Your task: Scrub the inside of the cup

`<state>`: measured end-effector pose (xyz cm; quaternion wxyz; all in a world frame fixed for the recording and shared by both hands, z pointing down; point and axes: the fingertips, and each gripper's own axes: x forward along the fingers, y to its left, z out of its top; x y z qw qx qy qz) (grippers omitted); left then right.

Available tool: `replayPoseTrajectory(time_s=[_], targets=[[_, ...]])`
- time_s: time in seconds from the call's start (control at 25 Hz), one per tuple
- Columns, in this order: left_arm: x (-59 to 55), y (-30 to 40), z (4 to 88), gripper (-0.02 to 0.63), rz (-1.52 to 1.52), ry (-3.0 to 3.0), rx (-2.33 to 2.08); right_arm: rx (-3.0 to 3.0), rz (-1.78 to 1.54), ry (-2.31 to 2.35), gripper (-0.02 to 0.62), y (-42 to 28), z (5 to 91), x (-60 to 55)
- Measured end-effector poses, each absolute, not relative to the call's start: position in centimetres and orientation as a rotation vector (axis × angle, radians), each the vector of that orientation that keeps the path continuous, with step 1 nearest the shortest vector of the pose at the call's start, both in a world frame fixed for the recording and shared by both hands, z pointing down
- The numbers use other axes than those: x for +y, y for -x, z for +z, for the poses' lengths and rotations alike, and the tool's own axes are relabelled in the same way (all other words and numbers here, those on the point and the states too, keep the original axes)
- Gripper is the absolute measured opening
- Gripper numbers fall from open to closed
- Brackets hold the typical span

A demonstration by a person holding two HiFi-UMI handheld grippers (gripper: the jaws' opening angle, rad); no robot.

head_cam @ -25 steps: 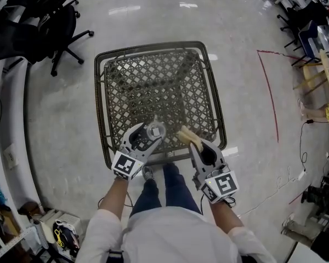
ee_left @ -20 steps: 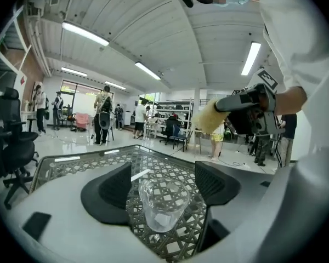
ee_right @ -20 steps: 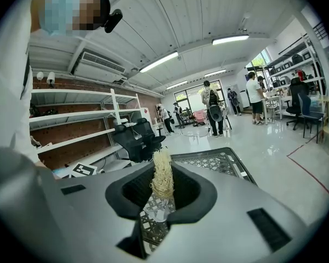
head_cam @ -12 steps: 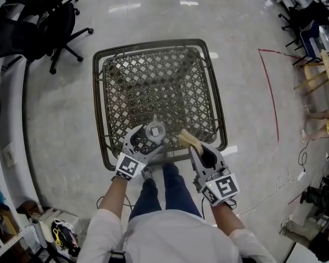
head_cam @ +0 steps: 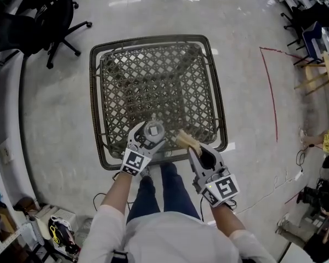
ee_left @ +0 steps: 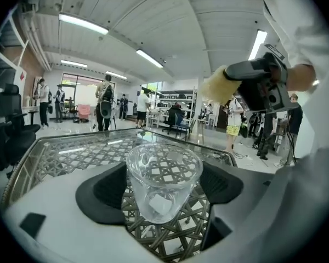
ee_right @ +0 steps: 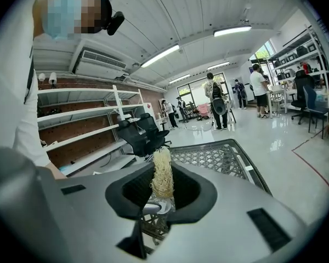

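The left claw has its jaws spread wide, having just been opening. The cup stands upright between them, with the pads just beside its wall and not pressing on it. Under the cup and the jaws lies the table, a square woven top with a dark rim that stretches away ahead of the claw. Just to this claw's right and held higher, the right claw is clamped on the loofah, which sticks out past its jaw tips over the table's near edge. The loofah is beside the cup and apart from it. Far ahead of the left claw and to its left, a chair stands on the pale floor. Well off to the right claw's right, a red line runs along the floor.
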<state>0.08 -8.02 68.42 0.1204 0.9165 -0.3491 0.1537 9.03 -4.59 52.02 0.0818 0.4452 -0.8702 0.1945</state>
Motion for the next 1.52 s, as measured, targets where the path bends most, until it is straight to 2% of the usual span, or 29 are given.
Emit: replayPoseTrajectory(time_s=[0.56, 1.52], targets=[[-9.1, -1.6, 71.9, 0.393, 0.548, -2.657, -1.038, -2.58, 0.606, -1.308, 0.086, -9.8, 53.3, -4.8], [-9.9, -1.9, 72.1, 0.391, 0.558, -2.653, -1.037, -2.583, 0.621, -1.244, 0.086, -9.0, 54.0, -5.0]])
